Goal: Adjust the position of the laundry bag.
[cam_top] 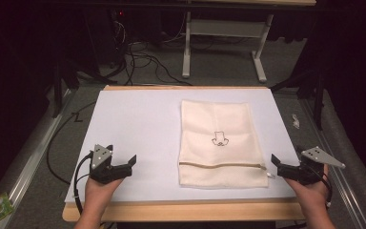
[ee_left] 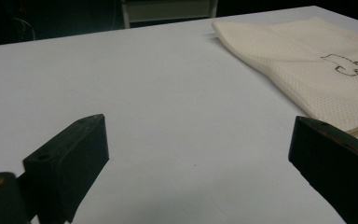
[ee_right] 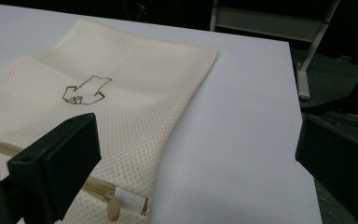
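Cream mesh zip bag [cam_top: 221, 143] is lying flat on the white worktop [cam_top: 138, 129]. Left gripper [cam_top: 124, 168] and right gripper [cam_top: 282, 165] are hovering either side. Both sets of fingers are standing wide open, holding nothing.

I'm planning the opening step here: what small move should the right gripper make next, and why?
Probably ease the right gripper toward the zipper pull at the mesh bag's near right corner. Its jaws stand open and empty, the bag lies flat and zipped, and that pull is the closest part.
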Available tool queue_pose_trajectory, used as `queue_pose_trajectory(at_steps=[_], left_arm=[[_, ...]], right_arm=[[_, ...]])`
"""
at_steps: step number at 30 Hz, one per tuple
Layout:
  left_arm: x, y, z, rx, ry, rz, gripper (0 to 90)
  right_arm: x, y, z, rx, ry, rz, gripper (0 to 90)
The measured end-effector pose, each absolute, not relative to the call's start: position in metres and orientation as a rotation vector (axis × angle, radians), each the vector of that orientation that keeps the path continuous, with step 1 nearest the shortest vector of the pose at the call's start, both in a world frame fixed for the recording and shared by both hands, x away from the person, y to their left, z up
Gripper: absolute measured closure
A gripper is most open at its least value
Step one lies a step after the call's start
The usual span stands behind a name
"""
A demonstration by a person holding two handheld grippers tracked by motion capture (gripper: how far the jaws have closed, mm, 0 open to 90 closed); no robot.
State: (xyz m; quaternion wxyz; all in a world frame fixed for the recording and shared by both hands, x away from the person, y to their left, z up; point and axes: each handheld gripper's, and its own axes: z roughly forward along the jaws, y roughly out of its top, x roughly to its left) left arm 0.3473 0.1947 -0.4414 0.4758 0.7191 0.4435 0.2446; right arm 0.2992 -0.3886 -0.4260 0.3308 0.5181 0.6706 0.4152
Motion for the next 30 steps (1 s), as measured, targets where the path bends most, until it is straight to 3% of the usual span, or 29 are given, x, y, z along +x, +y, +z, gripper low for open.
queue_pose_trajectory(at_steps=[13,17,30], left_arm=[[0.347,0.177,-0.441,1.809,1.056,0.536,10.0],[0.348,0.171,-0.443,1.805,1.057,0.514,16.8],[0.374,0.088,-0.458,1.895,0.973,0.330,35.1]], right_arm=[[0.302,-0.391,-0.432,1.364,1.781,1.085,2.9],[0.303,-0.390,-0.434,1.367,1.796,1.080,4.3],[0.303,-0.384,-0.438,1.332,1.827,1.077,5.7]])
